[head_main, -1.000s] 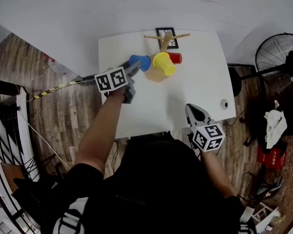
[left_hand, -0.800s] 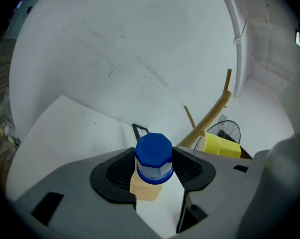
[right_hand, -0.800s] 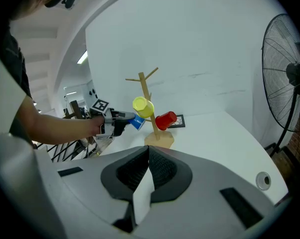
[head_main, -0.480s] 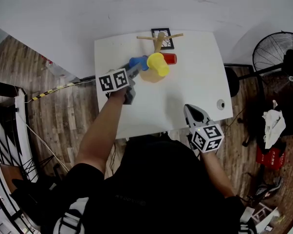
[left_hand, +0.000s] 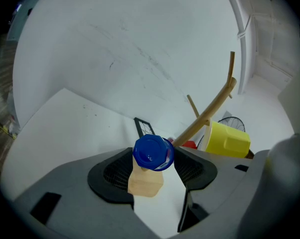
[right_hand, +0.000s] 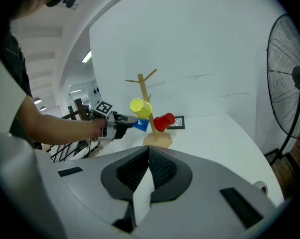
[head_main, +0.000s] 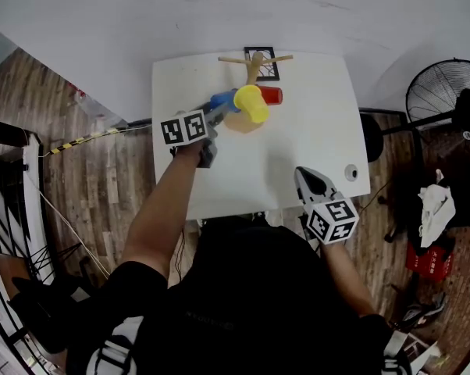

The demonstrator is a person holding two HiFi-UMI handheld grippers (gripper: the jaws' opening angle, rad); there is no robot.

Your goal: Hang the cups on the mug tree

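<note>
The wooden mug tree (head_main: 256, 62) stands at the table's far edge. A yellow cup (head_main: 251, 103) and a red cup (head_main: 271, 94) hang on its pegs. The blue cup (head_main: 224, 100) sits against the tree's left side, its base (left_hand: 153, 153) facing the left gripper view. My left gripper (head_main: 218, 109) reaches in from the left with its jaws opening. The blue cup is between the pads, which do not visibly press on it. My right gripper (head_main: 305, 176) hovers shut and empty over the table's near right edge, with the tree (right_hand: 145, 96) ahead of it.
The white table (head_main: 313, 131) has a cable hole (head_main: 350, 172) near its right edge. A black patterned card (head_main: 272, 67) lies behind the tree. A standing fan (head_main: 446, 92) is on the floor to the right, and railings are to the left.
My left gripper and the blue cup have edged closer to the tree's trunk. The right gripper has stayed where it was.
</note>
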